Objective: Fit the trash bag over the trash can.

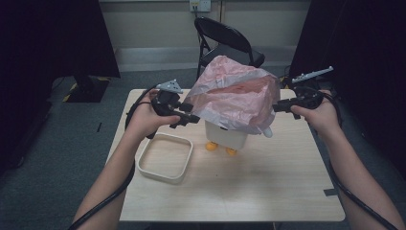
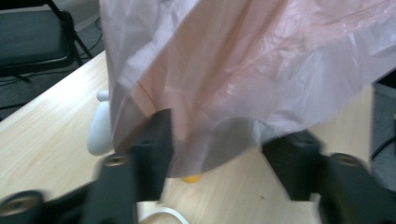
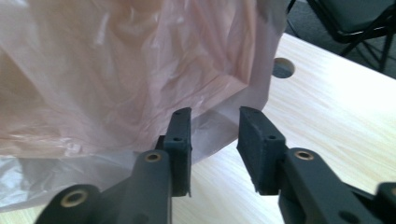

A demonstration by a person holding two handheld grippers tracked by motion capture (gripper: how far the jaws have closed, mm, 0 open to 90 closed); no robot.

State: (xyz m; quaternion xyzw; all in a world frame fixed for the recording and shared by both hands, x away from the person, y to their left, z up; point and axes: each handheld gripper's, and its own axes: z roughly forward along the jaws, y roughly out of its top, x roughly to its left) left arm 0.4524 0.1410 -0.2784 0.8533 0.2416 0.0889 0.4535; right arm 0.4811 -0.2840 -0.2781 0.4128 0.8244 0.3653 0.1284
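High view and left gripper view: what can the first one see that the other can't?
High view alone: both hands, the right gripper, the whole white tray, and the toy's two orange feet.

Left gripper view alone: a close look along the left gripper, its jaws apart with the bag's edge hanging between them.

Both: the pink plastic bag draped over the white toy, the wooden table and the black chair.

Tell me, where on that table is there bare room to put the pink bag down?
The near half of the table is bare, in front of the white tray and the duck-footed white bin. The far middle is crowded: the pink bag hangs over the bin.
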